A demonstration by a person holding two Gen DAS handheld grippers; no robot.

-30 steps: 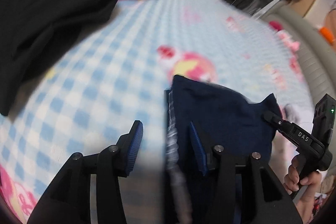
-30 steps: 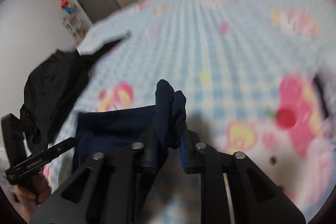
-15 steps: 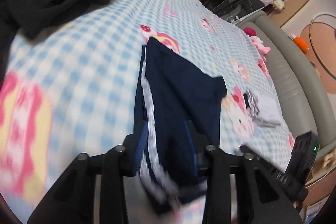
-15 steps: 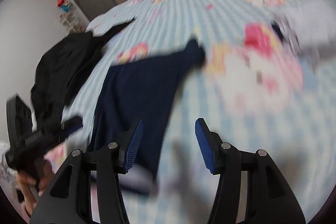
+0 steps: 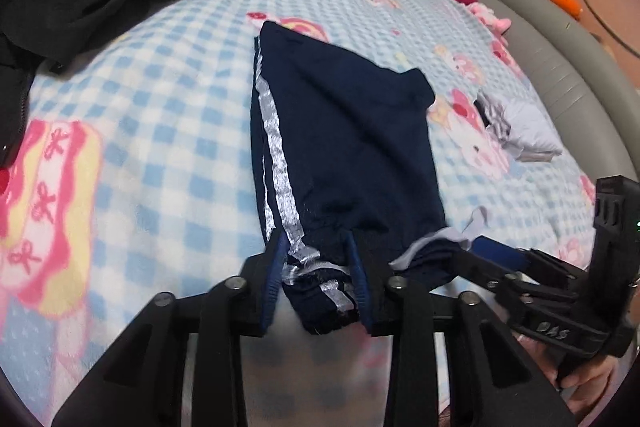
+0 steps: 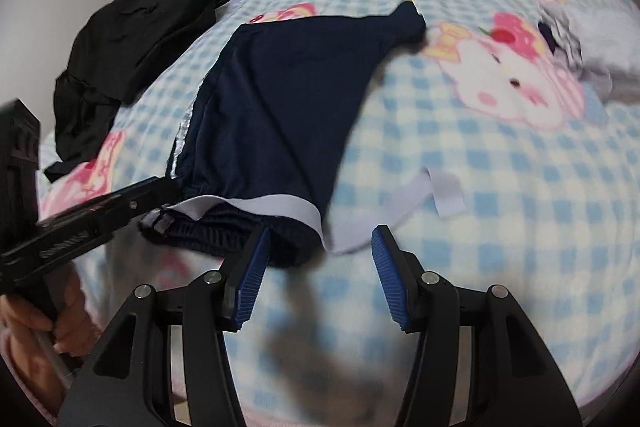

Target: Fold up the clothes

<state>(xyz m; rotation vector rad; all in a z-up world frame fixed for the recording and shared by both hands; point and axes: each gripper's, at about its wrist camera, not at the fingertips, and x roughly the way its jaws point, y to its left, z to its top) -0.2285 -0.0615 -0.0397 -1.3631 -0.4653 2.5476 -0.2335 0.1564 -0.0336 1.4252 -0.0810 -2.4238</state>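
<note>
The left gripper [image 5: 318, 275] is closing on the navy shorts' [image 5: 344, 131] striped waistband corner; the right gripper [image 6: 318, 267] is hanging released over the near edge, both angling steeply down; taking both corners evenly should help; the shorts are lying on the checked blanket [image 6: 500, 167]
</note>
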